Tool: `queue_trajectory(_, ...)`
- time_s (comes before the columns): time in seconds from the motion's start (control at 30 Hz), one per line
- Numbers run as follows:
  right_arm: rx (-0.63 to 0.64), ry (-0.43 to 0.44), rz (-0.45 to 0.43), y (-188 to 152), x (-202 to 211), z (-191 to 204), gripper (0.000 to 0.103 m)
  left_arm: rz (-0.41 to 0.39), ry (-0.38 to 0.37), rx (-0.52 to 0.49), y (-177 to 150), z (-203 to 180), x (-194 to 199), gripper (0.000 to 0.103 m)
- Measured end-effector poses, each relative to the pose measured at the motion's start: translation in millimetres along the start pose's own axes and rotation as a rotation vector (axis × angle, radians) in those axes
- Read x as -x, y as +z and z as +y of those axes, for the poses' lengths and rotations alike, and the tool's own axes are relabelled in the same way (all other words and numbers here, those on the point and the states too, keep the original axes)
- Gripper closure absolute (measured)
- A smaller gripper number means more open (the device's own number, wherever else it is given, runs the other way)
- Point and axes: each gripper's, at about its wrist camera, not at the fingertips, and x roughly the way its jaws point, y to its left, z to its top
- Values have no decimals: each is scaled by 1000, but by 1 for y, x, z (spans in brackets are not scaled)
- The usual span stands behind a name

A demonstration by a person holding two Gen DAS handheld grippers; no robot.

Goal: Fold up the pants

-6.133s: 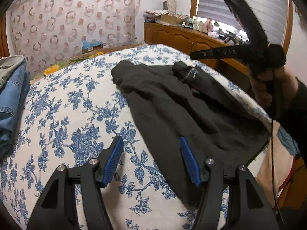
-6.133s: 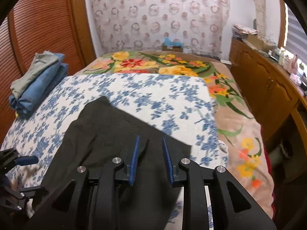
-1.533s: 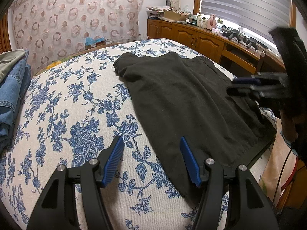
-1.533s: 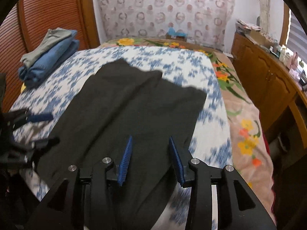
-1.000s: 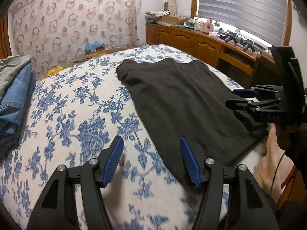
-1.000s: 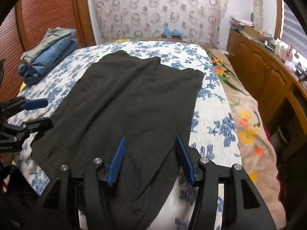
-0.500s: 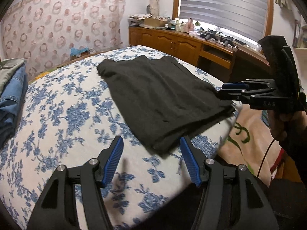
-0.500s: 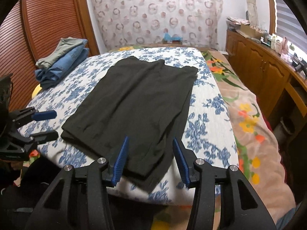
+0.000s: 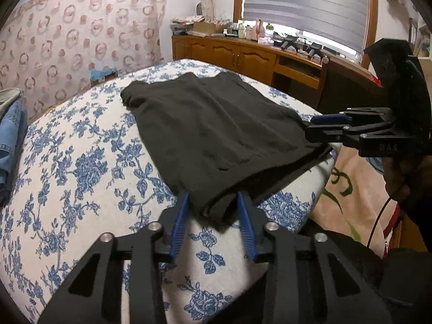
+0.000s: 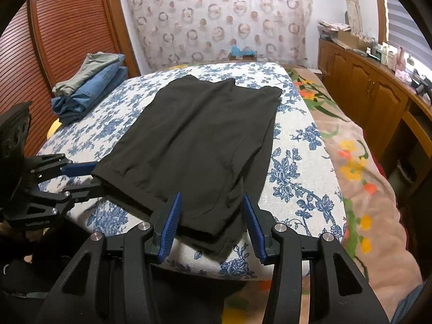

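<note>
Black pants (image 9: 216, 124) lie flat on the blue-flowered bed cover (image 9: 81, 167), folded lengthwise, their near end hanging over the bed's near edge. My left gripper (image 9: 213, 213) is open, its blue pads on either side of the near left corner of the pants. My right gripper (image 10: 210, 213) is open around the near right corner of the pants (image 10: 199, 135). The right gripper also shows in the left wrist view (image 9: 321, 127), and the left gripper in the right wrist view (image 10: 86, 178), each at a corner of the near hem.
A stack of folded jeans and a grey-green garment (image 10: 89, 89) lies at the bed's far left by the wooden slatted wall. A wooden sideboard (image 10: 378, 86) with clutter runs along the right. A flowered blanket (image 10: 351, 162) covers the bed to the right.
Both grippers have pulled back to the near edge of the bed and now straddle the near corners of the pants. The left gripper's jaws have narrowed. The pants lie smoothed flat.
</note>
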Motion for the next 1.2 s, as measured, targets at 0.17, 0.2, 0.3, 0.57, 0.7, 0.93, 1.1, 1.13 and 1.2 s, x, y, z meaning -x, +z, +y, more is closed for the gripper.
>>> queue_trajectory(0.17, -2, -1, 1, 0, -1, 0, 58, -2, 3, 20, 0, 4, -2, 75)
queue_trajectory(0.2, -3, -1, 1, -1, -1, 1, 61, 2, 9, 30, 0, 6, -3, 75)
queue_trajectory(0.3, -3, -6, 5, -3, -1, 3, 68, 2, 4, 40, -1, 7, -5, 75)
queue_trajectory(0.57, 4, -12, 27, -14, -1, 4, 93, -34, 1, 28, -3, 4, 3, 81)
queue_trajectory(0.7, 11, -24, -8, -13, 8, 5, 99, -40, -6, 23, -4, 3, 9, 81)
queue_trajectory(0.93, 19, -44, 4, -17, 11, 4, 100, -13, 3, 27, -8, 1, 2, 80)
queue_trajectory(1.1, -11, -55, 1, -19, 10, 1, 92, -18, -1, 31, -8, 1, 1, 80)
queue_trajectory(1.13, -17, -68, 1, -19, 10, 1, 89, -19, -1, 33, -8, 1, 1, 80)
queue_trajectory(1.2, -29, -90, 1, -18, 9, -1, 77, -22, 1, 34, -8, 1, 1, 80)
